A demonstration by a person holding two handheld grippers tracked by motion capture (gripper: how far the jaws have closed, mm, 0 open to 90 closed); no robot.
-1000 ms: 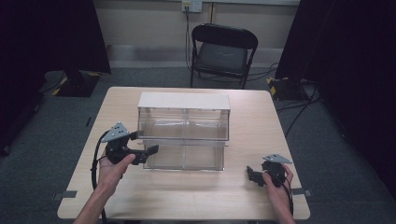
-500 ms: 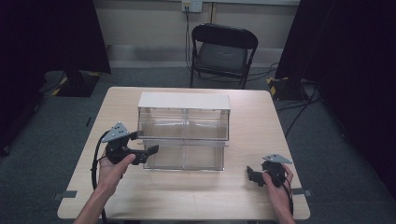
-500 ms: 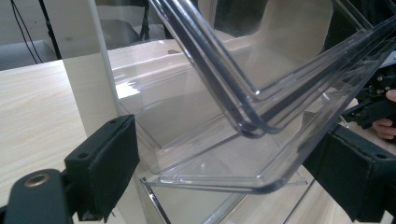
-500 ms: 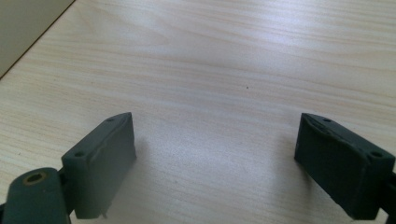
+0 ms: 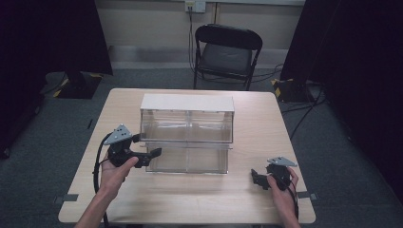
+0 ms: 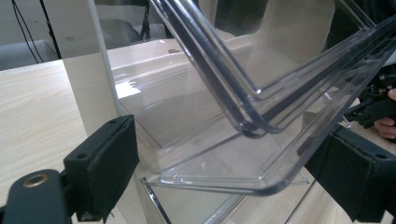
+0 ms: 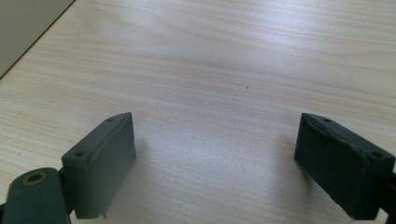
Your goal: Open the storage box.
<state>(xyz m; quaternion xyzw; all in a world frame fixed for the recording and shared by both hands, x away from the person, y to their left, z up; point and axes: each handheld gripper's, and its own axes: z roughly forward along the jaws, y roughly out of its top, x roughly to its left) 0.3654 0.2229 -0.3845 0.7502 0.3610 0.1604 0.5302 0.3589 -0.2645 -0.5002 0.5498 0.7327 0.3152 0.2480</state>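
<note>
Nothing has shifted since earlier. At mid-counter, my left hand-held gripper spreads around the bin's flap; I'd close squarely on its edge. Right hand-held gripper rests spread near the front-right corner.

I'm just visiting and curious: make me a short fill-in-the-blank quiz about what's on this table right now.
1. The left gripper reaches the clear plastic organizer at its ____ drawer.
2. The right gripper rests over bare table, its jaws ____.
3. Behind the table stands a black folding ____.

Missing words: lower; open; chair
</note>
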